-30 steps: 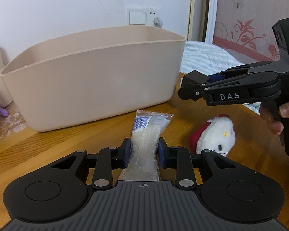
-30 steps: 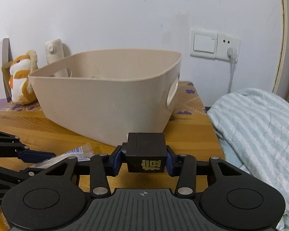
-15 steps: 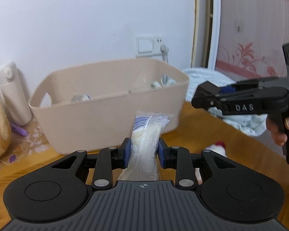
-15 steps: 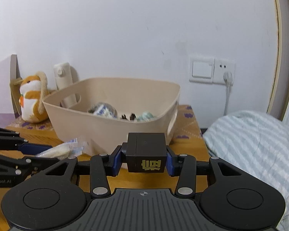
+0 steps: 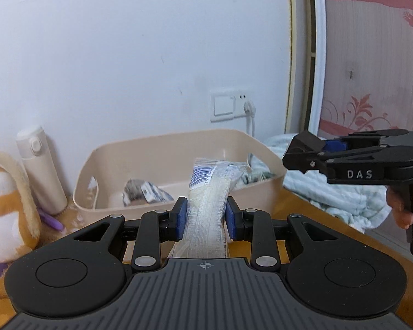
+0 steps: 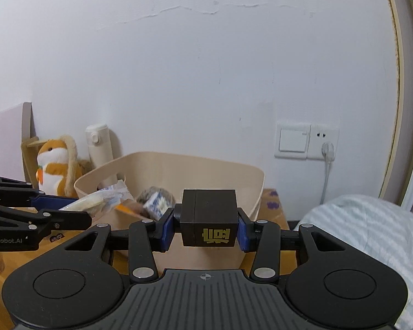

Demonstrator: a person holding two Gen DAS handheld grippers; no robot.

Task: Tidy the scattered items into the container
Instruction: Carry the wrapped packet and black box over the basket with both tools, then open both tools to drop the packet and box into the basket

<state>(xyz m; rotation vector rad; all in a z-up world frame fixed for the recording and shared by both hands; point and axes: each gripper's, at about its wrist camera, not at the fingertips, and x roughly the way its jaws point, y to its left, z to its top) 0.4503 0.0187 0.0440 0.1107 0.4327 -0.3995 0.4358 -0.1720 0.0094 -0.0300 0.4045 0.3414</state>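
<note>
My left claw point(image 5: 205, 214) is pinching a clear packet point(image 5: 206, 206) across its narrow middle, the pads sunk slightly into its sides, so I judge it soft and light, a crinkly film sleeve with something pale and pliable inside. Its printed end sticks out ahead of the pads, in front of the tub point(image 5: 264, 151), which sits on the table point(image 5: 311, 211) below it. Film like this is slippery and can creep out of a squeeze, so the middle is the right place to hold; gripping by the flat sealed end would let it flop. My right claw point(image 6: 208, 227) is clamped on a black cube point(image 6: 208, 218) with a yellow mark on its front, pads flat on two opposite faces. It looks rigid and smooth, probably denser than the packet, and a square hold on parallel faces suits it; an edge grip would let it twist. The cube is in the air, in line with the tub's near wall. The tub already holds a few bits, one a crumpled wrapper point(image 5: 143, 191). Both things look sturdy enough, I think, to be let go from low over the opening.
</note>
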